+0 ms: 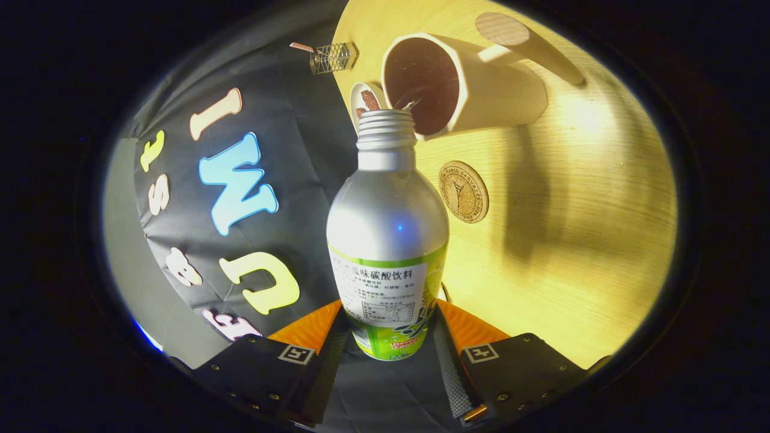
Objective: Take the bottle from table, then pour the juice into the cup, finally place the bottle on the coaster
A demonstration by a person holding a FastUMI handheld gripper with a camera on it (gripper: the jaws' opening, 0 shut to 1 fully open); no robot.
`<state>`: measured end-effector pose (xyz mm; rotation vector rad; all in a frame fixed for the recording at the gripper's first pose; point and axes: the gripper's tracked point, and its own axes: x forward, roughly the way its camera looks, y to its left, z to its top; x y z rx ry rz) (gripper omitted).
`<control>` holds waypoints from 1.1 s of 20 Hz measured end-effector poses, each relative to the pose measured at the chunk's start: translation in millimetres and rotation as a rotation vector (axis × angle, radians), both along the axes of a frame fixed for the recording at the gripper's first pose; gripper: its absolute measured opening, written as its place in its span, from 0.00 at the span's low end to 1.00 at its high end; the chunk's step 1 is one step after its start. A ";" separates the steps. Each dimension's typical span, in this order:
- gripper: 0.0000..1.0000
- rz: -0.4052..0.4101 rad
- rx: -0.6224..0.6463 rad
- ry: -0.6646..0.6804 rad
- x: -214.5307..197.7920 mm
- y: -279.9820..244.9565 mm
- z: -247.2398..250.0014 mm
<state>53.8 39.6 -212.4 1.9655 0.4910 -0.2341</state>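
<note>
A silver bottle (388, 222) with a green and white label and an open threaded neck is held between my fingers, and my gripper (390, 328) is shut on its lower body. The whole view is rolled sideways, so the bottle is tipped over. Its mouth sits right at the rim of a cream mug (463, 84) whose inside looks dark. A round cork coaster (463, 191) lies on the wooden table (571, 240) just beside the bottle's shoulder, between the bottle and the mug's base.
A small white dish (367, 99) with something brown on it stands behind the bottle's mouth. A clear faceted glass piece (331, 57) sits near the table's far edge. A cylindrical wooden-topped item (526, 42) lies past the mug.
</note>
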 end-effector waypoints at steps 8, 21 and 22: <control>0.75 -0.035 0.049 0.003 4.8 -7.1 10.2; 0.75 -0.057 0.129 0.013 8.5 -13.6 26.8; 0.75 -0.061 0.142 0.013 9.9 -13.1 27.7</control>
